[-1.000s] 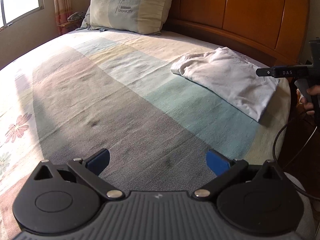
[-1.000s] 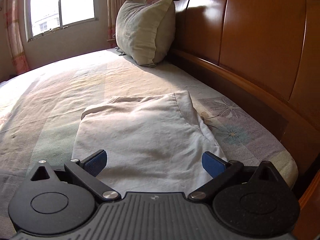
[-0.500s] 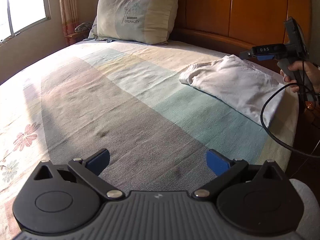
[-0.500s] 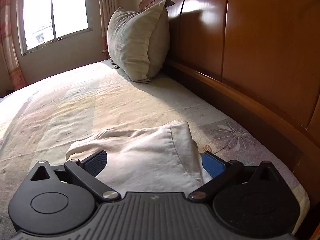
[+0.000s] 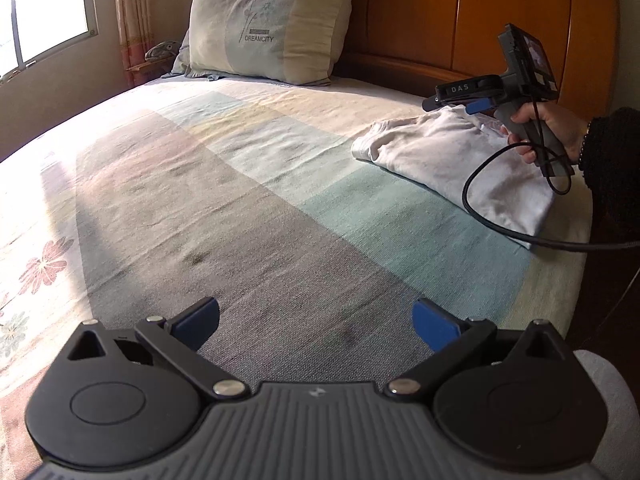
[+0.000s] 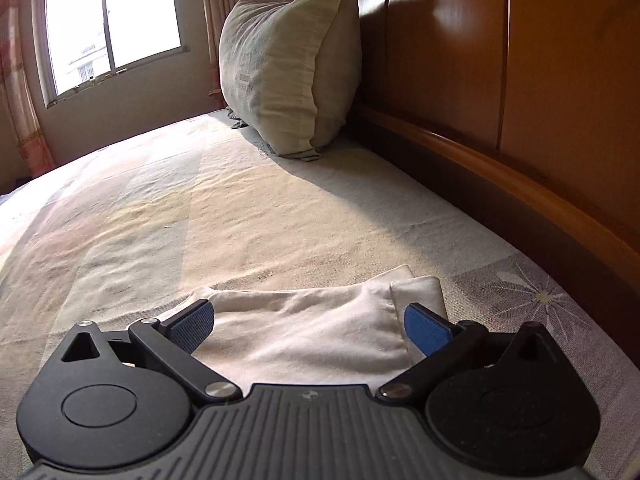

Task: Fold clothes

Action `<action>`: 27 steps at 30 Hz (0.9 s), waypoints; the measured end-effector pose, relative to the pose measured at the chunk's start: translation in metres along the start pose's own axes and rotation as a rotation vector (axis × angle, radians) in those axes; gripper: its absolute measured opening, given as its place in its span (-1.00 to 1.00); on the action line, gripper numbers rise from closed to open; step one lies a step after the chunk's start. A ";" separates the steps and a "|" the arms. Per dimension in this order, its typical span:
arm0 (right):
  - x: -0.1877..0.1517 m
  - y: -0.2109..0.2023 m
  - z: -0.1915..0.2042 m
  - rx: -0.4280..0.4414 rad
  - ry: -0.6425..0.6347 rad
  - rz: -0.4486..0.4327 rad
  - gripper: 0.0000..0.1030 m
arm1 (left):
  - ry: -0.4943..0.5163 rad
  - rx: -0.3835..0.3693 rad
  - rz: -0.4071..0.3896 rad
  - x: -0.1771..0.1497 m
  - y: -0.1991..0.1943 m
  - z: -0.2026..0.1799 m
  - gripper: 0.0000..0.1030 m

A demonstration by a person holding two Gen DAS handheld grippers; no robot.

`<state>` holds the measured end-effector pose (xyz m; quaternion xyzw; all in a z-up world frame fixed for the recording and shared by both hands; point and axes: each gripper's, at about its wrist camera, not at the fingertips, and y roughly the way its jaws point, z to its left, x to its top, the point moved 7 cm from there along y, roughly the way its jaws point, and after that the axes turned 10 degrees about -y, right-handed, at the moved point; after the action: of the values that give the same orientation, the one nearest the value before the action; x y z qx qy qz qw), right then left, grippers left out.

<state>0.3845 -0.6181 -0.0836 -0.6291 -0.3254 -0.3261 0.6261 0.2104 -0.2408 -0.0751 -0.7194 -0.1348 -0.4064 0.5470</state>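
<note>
A folded white garment [image 5: 452, 156] lies on the bed near its right edge, close to the headboard. It also shows in the right wrist view [image 6: 304, 328], right under the fingers. My right gripper [image 6: 306, 322] is open and hovers low over the garment's far end, holding nothing; it also shows in the left wrist view [image 5: 460, 102]. My left gripper [image 5: 316, 322] is open and empty above the bare sheet, well short and left of the garment.
A striped, flowered sheet [image 5: 224, 184] covers the bed. A pillow [image 5: 268, 28] leans on the wooden headboard [image 5: 460, 12]. A window [image 6: 108, 20] is at the far left. A black cable [image 5: 480, 208] hangs from the right gripper across the garment.
My right gripper has moved forward along the garment toward its far end and dropped lower. The left gripper's view has swung a little toward the headboard. The garment has not moved.
</note>
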 end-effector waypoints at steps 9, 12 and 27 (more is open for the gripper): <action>0.007 0.027 -0.012 -0.021 0.051 0.094 1.00 | -0.026 0.001 -0.021 0.002 -0.005 0.008 0.98; -0.003 0.001 0.007 0.103 0.070 0.074 1.00 | -0.015 -0.001 -0.023 0.003 -0.005 0.006 0.98; -0.058 -0.061 0.004 0.013 0.071 0.163 1.00 | 0.024 0.020 -0.061 0.007 -0.026 -0.002 0.98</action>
<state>0.3007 -0.6144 -0.0961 -0.6376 -0.2529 -0.2943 0.6655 0.1974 -0.2349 -0.0527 -0.7044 -0.1541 -0.4300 0.5432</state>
